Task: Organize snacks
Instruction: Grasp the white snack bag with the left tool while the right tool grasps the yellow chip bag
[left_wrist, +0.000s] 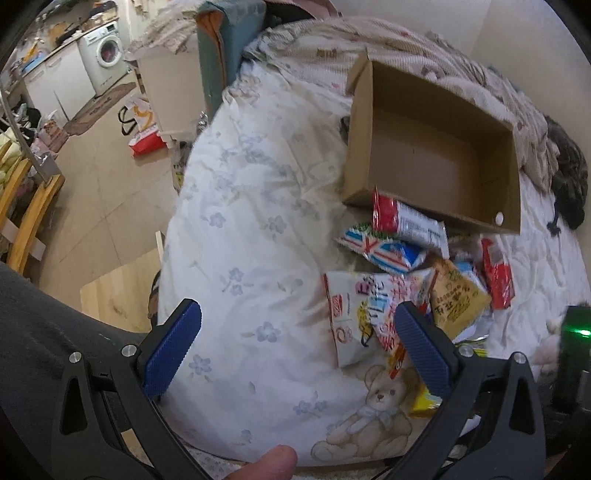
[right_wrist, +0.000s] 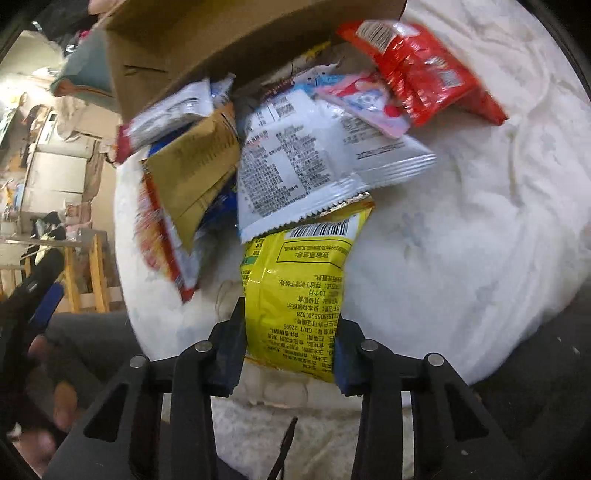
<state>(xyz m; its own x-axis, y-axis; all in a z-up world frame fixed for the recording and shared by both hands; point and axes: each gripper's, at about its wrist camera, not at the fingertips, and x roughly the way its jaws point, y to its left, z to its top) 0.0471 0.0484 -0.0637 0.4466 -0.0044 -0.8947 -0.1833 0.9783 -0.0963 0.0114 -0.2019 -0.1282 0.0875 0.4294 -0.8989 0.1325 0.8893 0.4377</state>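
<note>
An empty cardboard box (left_wrist: 436, 147) lies open on the bed, and its edge shows at the top of the right wrist view (right_wrist: 207, 40). A pile of snack packets (left_wrist: 413, 280) lies in front of it. My left gripper (left_wrist: 299, 332) is open and empty, with its right finger (left_wrist: 421, 347) over the near packets. My right gripper (right_wrist: 291, 347) is shut on a yellow snack packet (right_wrist: 299, 280) at the near edge of the pile. Behind it lie a white packet (right_wrist: 295, 162), a tan packet (right_wrist: 195, 166) and a red packet (right_wrist: 421, 74).
The bed is covered by a white floral quilt (left_wrist: 251, 206) with a teddy bear print (left_wrist: 376, 410). A patterned blanket (left_wrist: 480, 81) lies behind the box. The floor, a washing machine (left_wrist: 105, 51) and a wooden chair (left_wrist: 26, 206) are to the left.
</note>
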